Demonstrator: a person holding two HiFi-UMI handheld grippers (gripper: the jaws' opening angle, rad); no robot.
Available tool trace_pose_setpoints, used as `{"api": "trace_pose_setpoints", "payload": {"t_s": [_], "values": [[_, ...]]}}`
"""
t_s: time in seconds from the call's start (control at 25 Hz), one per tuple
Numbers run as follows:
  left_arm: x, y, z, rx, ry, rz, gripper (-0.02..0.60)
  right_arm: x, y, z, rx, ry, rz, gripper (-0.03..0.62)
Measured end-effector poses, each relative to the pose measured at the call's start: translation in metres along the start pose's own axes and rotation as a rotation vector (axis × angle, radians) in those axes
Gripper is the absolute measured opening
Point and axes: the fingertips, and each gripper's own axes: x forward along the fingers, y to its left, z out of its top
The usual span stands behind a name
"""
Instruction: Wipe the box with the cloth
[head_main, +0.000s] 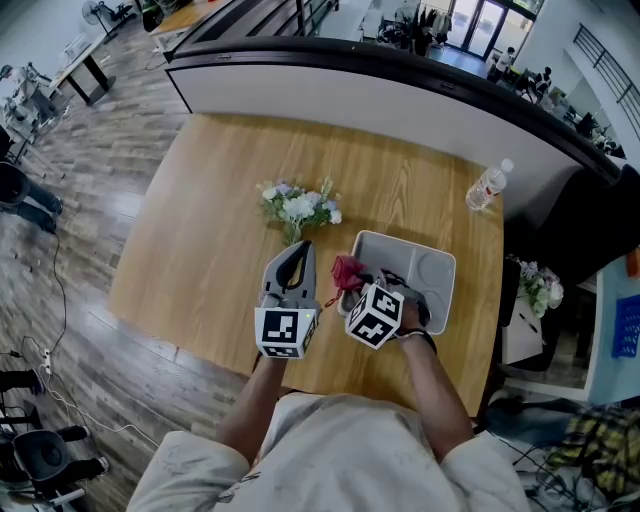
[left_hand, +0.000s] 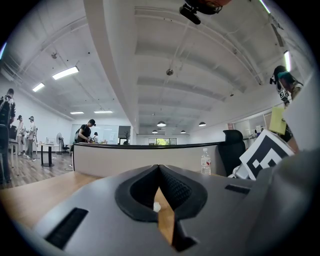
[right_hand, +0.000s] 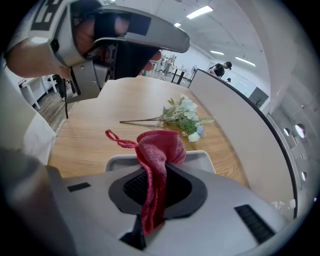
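A pale grey box (head_main: 432, 262) lies on the wooden table, right of centre in the head view. My right gripper (head_main: 356, 283) hangs over the box's left rim (right_hand: 202, 156) and is shut on a red knitted cloth (right_hand: 159, 150). The cloth bunches above the jaws, and a loop of it trails to the left; in the head view the cloth (head_main: 346, 271) shows at the box's left edge. My left gripper (head_main: 297, 250) sits just left of the box with its jaws shut and nothing between them. Through the jaws of that gripper (left_hand: 159, 170) only a sliver of table shows.
A small bunch of white and pale-blue flowers (head_main: 297, 207) lies on the table beyond both grippers. A water bottle (head_main: 487, 187) stands at the far right corner. A curved counter wall (head_main: 400, 95) runs behind the table. Several people stand in the far room.
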Motion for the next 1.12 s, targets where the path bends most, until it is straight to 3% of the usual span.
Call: {"api": "trace_pose_setpoints", "payload": {"t_s": [1.12], "values": [[0.002,-0.003,0.001,0.004,-0.002,-0.009,0.014,-0.024,0.060,-0.001,-0.048,0.007,0.097,0.063]]}}
